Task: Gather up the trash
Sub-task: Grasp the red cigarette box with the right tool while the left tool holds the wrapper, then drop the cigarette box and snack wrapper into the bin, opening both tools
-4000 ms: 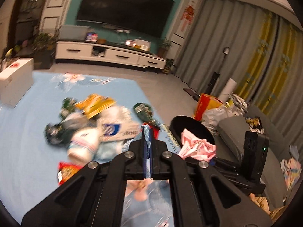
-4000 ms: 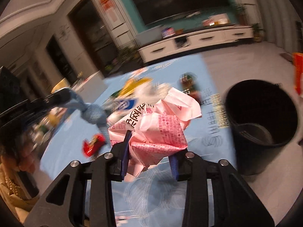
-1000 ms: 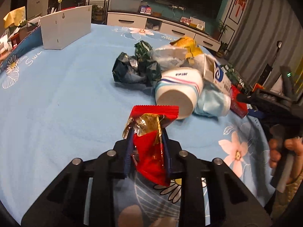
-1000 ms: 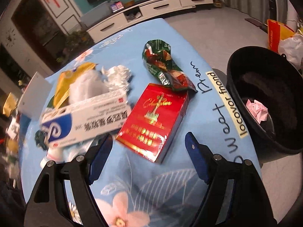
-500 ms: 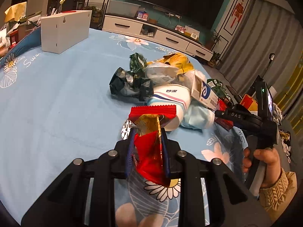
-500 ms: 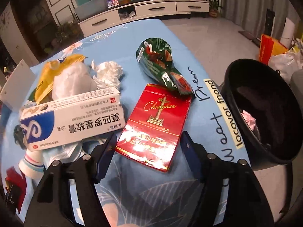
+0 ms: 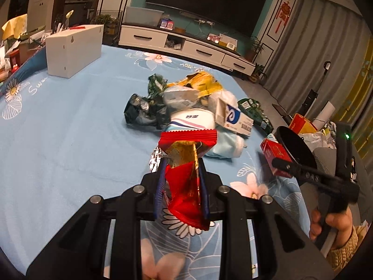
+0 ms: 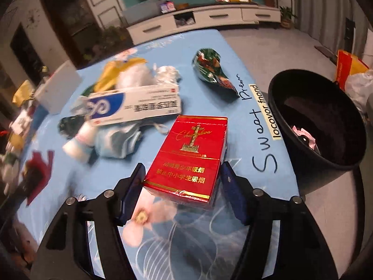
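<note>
My left gripper (image 7: 181,186) is shut on a red snack wrapper (image 7: 186,175) and holds it above the blue tablecloth (image 7: 70,140). My right gripper (image 8: 181,182) is closed around a red cigarette pack (image 8: 191,156), one finger on each side of it, and the pack looks lifted off the cloth. The pack and the right gripper also show in the left wrist view (image 7: 274,152). The black trash bin (image 8: 321,121) stands off the table's right edge with a pink crumpled paper (image 8: 305,136) inside.
A pile of trash lies mid-table: a blue-and-white medicine box (image 8: 132,106), a white bottle (image 8: 79,142), a face mask (image 8: 119,140), a green wrapper (image 8: 212,70), a yellow wrapper (image 7: 202,84). A white box (image 7: 72,49) stands at the far left.
My right gripper has moved forward and its fingers have closed in around the red cigarette pack. My left gripper has risen a little with the red wrapper.
</note>
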